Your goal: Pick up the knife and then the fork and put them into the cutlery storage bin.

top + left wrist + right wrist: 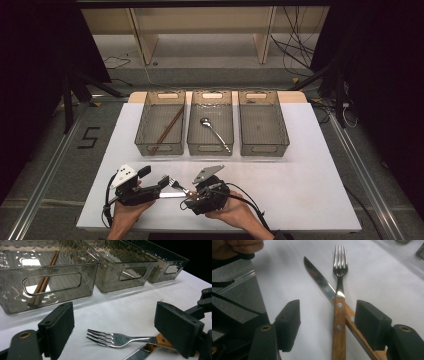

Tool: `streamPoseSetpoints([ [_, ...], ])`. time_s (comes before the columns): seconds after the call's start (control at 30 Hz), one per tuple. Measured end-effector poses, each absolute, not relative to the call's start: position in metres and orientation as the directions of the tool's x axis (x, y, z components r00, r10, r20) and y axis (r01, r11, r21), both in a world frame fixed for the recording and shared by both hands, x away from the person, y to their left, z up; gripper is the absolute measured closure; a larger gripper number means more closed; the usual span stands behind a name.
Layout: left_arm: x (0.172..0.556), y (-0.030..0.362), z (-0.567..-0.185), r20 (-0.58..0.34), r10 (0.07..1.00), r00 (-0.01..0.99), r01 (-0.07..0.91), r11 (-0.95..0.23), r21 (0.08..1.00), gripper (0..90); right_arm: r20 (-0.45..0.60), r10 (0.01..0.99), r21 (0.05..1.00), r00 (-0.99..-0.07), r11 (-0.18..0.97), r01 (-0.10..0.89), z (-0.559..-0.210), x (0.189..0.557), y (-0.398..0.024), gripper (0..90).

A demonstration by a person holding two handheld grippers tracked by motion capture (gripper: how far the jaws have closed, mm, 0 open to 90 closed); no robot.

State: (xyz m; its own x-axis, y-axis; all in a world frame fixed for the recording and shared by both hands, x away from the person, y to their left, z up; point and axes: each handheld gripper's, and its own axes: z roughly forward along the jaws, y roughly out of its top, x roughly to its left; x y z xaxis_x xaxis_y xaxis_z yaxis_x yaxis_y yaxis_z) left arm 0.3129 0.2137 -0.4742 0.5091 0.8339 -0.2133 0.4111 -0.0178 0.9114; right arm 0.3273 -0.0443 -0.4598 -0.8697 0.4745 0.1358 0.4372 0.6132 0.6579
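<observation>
Nearest to us, two hands held one gripper apiece at the near edge of the white desk (310, 165). The left gripper (162, 182) had its jaws standing wide, gripping nothing; in the left gripper view the fork (113, 338) lay on the desk between them, untouched, tines pointing toward the left jaw. The right gripper (327, 323) also had its jaws parted, the pads clear of everything; the wooden handles of the fork and of one knife (319, 280) lay crossed between them, fork on top. In the high view both grippers faced each other, the cutlery between them on the desk.

We counted one fork and one knife, each with a wooden handle; two rivets showed on the fork's handle.

Farther back stood three smoky clear bins in a row. The left bin (144, 131) held a pair of brown chopsticks (169, 129), lying diagonally. The middle bin (192, 131) held one spoon (214, 132). We saw nothing in the right bin (283, 131).

On the floor left of the desk, a black "5" (89, 137) was marked.
</observation>
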Motion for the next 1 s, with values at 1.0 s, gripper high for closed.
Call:
streamPoseSetpoints([
  [1.0,0.311,0.211,-0.474,-0.204,0.826,0.525,0.405,-0.032,0.914,16.2,0.106,0.512,0.614,-0.853,0.641,0.461,-0.477,0.326,-0.043,60.1],
])
